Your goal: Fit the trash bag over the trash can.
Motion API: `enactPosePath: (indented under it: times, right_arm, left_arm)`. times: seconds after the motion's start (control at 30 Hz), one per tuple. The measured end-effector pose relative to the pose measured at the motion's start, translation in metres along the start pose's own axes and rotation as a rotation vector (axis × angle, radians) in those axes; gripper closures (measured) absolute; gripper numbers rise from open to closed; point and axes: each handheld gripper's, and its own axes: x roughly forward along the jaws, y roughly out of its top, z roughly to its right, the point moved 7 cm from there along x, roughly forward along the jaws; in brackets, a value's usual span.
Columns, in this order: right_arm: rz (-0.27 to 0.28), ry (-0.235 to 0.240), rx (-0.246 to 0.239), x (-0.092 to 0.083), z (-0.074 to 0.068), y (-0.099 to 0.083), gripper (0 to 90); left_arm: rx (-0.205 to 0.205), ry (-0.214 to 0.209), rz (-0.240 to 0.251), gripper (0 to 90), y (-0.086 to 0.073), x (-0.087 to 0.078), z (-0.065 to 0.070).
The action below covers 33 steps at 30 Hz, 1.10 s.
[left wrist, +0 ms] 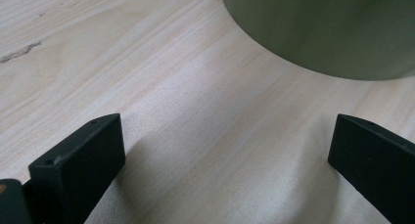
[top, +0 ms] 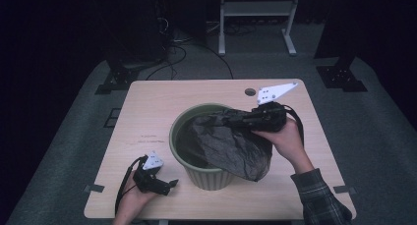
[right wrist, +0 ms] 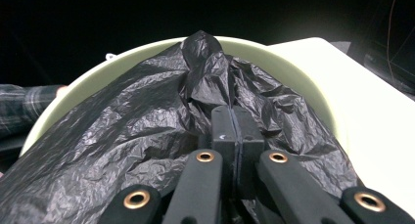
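1. A green bin (top: 204, 178) is seen standing upright around the middle of the wooden table (top: 147, 112), a bit toward the near edge.
2. A crinkly black bag (top: 231, 144) is draped over the bin's right side in the high view, with part of it hanging down the outside wall and part of it lying over the opening.
3. The right gripper (top: 246, 118) is clamped tight on a fold of the bag, right above the bin's rim. In the right gripper view the jaws are pressed together with the plastic pinched between them (right wrist: 234, 131), and the bag is bunched up ahead of them.
4. The left gripper (top: 169, 184) is held low over the table just beside the bin's base on the left, apart from it. Its jaws are spread wide and nothing is gripped (left wrist: 225, 160).
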Motion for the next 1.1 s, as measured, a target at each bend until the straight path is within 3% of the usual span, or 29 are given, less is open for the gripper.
enactPosePath:
  times: [0.17, 0.43, 0.57, 0.73, 0.83, 1.1]
  right_arm:
    - [-0.011, 0.008, -0.007, 0.011, 0.001, 0.008, 90.0]
    - [-0.003, 0.014, 0.003, 0.01, 0.004, 0.008, 90.0]
    - [-0.003, 0.016, 0.0, 0.01, 0.004, 0.008, 90.0]
    - [0.0, 0.02, 0.003, 0.012, 0.005, 0.006, 90.0]
    - [-0.005, 0.022, 0.002, 0.013, 0.006, 0.006, 90.0]
    - [0.0, 0.025, 0.002, 0.014, 0.006, 0.007, 90.0]
  left_arm:
    - [0.029, -0.043, 0.028, 0.0, 0.007, -0.013, 0.003]
    - [0.059, -0.083, 0.095, 0.0, 0.021, -0.038, 0.007]
    - [0.069, -0.131, 0.143, 0.0, 0.033, -0.052, 0.013]
    - [0.113, -0.175, 0.161, 0.0, 0.044, -0.071, 0.021]
    - [0.12, -0.202, 0.174, 0.0, 0.049, -0.081, 0.025]
    - [0.162, -0.209, 0.215, 0.0, 0.076, -0.108, 0.027]
